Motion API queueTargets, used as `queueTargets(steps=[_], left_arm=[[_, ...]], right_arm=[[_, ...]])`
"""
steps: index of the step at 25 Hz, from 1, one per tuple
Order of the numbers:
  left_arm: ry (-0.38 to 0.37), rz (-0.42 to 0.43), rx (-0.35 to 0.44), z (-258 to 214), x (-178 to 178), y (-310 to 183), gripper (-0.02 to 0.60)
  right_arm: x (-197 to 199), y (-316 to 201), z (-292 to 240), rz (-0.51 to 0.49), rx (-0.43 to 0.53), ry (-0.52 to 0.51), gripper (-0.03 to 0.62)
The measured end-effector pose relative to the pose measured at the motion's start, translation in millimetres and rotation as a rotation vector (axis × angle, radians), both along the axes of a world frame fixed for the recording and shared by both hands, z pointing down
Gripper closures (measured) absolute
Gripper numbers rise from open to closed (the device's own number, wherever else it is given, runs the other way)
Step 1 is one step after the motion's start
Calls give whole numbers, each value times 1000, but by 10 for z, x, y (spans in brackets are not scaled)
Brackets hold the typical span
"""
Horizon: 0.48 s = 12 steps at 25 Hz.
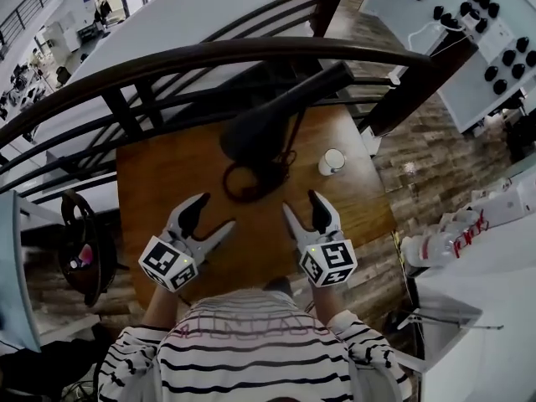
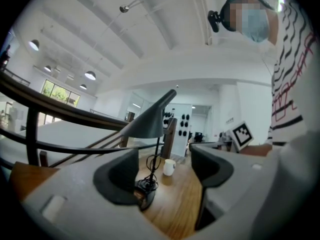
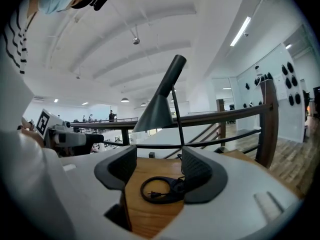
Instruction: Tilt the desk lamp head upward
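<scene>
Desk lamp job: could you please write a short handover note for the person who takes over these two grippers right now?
Left gripper: open, empty, held over the near part of the brown wooden table.
Right gripper: open, empty, beside the left one; nothing between its fingers.
The dark grey desk lamp with a cone-shaped head stands mid-table, ahead of both grippers, untouched. Its black cord lies coiled by the base. A white cup stands to the lamp's right.
Done: nothing yet; the head's opening faces down.
Left: reach the head, grip it, tilt it upward.
</scene>
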State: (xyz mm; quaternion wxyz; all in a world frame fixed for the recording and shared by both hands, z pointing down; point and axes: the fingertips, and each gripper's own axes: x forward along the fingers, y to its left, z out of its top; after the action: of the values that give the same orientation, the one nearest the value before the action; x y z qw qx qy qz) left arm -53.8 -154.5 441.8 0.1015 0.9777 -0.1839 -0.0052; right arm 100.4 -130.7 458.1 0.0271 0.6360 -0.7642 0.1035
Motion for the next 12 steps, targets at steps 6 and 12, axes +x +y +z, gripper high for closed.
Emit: queueTargets(steps=[6,12], left_arm=[[38,-91,-52,16,300,-207,259],[103,-162,-153,98,603,-435,259]], right_arm=[[262,-349,75,-111,-24,15,334],[499,-727,204,-206,-31,68,347]])
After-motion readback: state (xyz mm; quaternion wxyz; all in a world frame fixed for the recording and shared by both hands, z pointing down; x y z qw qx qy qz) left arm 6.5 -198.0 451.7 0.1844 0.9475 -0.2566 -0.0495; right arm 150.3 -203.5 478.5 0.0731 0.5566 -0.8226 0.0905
